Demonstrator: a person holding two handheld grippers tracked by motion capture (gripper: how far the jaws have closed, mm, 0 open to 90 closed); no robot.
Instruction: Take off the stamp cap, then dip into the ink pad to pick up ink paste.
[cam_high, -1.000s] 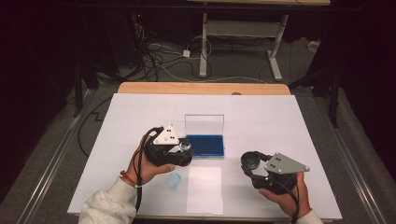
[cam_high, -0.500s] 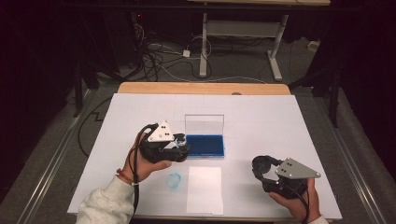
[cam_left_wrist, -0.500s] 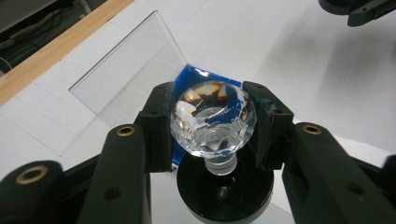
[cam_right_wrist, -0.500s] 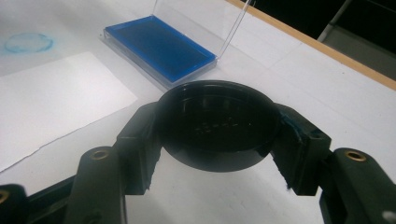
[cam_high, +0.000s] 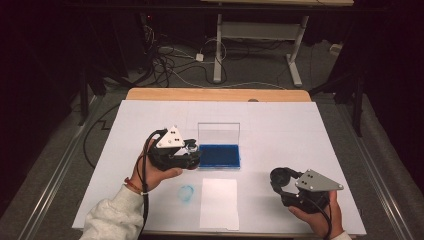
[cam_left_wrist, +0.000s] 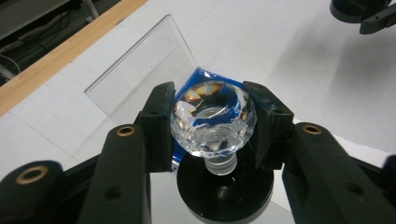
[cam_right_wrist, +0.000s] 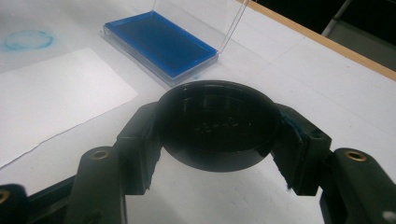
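Observation:
My left gripper (cam_high: 191, 153) (cam_left_wrist: 211, 122) is shut on the faceted clear knob (cam_left_wrist: 214, 116) of a stamp, whose round black base (cam_left_wrist: 224, 191) sits nearer the camera. It hovers at the left edge of the blue ink pad (cam_high: 219, 155) (cam_right_wrist: 159, 44), whose clear lid (cam_high: 218, 134) (cam_left_wrist: 140, 74) stands open. My right gripper (cam_high: 280, 178) (cam_right_wrist: 215, 128) is at the front right of the table, shut on a round black cap (cam_high: 278, 175) (cam_right_wrist: 215, 123) held off the surface.
A white sheet of paper (cam_high: 219, 202) (cam_right_wrist: 51, 98) lies in front of the ink pad. A faint blue ring mark (cam_high: 186, 192) (cam_right_wrist: 28, 39) is on the white table cover to its left. The wooden table edge (cam_high: 215, 94) runs along the back.
My right gripper has shifted a little to the right with the black cap. My left gripper has edged slightly left and back, still holding the stamp.

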